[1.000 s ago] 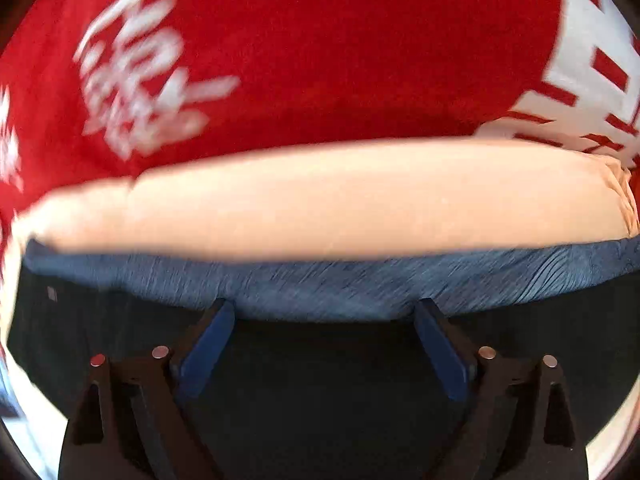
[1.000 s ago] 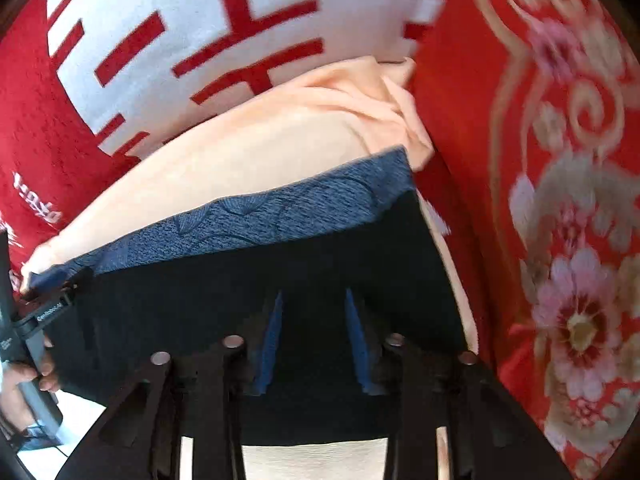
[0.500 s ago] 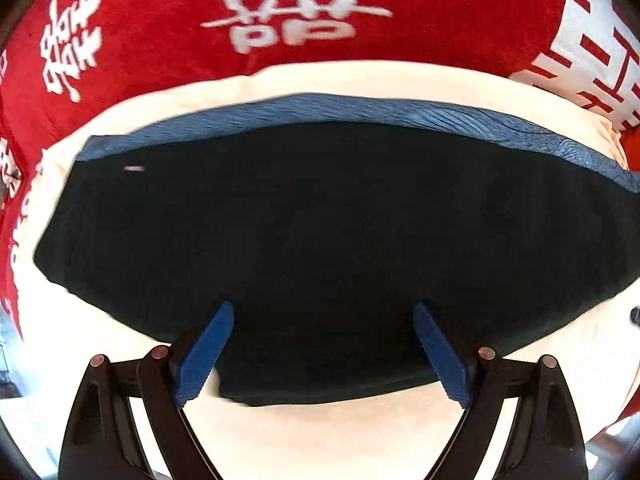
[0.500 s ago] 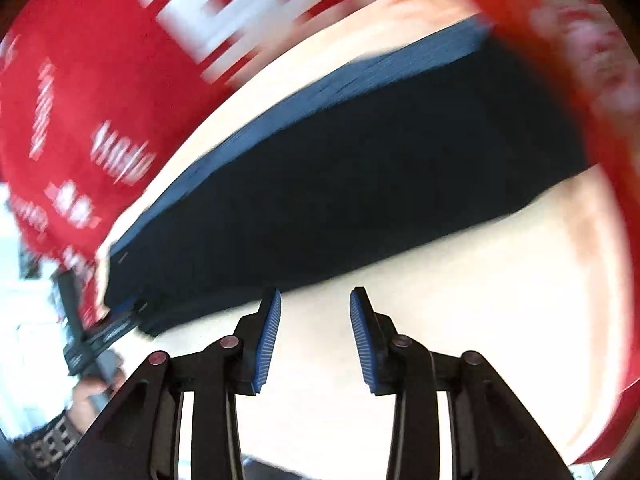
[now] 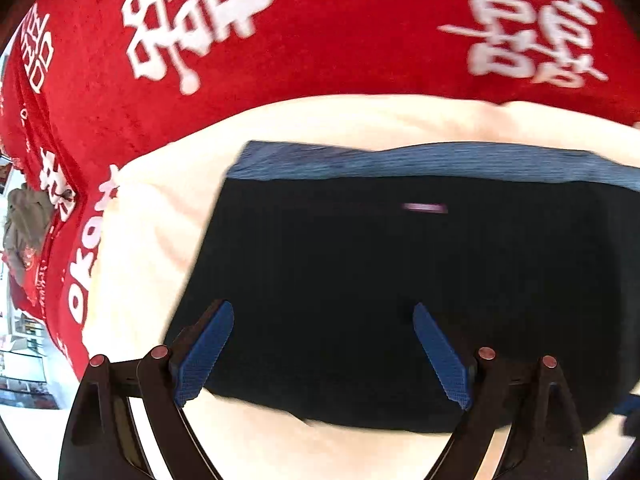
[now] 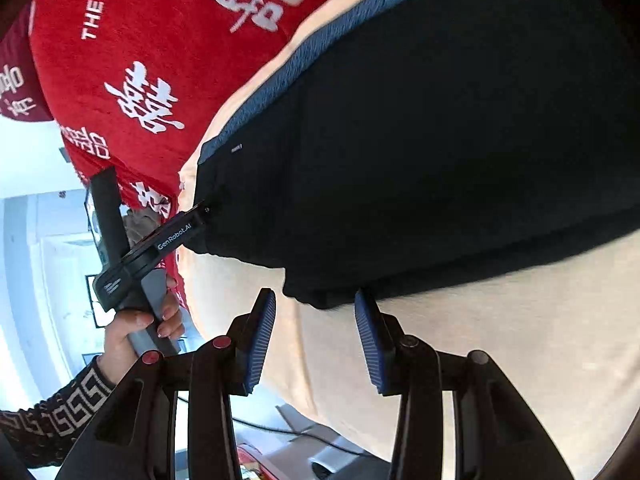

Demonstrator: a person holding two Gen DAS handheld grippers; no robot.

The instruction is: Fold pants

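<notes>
Left wrist view: one folded black pair of pants (image 5: 400, 288) with a blue waistband lies on one cream cloth (image 5: 140, 240) over a red blanket (image 5: 340, 32). The left gripper (image 5: 320, 344) gapes wide above the pants' near edge, holding nothing.

Right wrist view: the right gripper (image 6: 316, 336), jaws just widened to a middling gap, hangs empty beside the pants' (image 6: 440, 140) near corner, bare cream cloth (image 6: 500, 340) below. A hand (image 6: 136, 328) holds the left gripper at the pants' left edge.

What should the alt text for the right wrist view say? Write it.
Folded black pants with a blue waistband lie on a cream cover over a red blanket. The right gripper is open just short of their near edge; the left gripper sits at their left end.
</notes>
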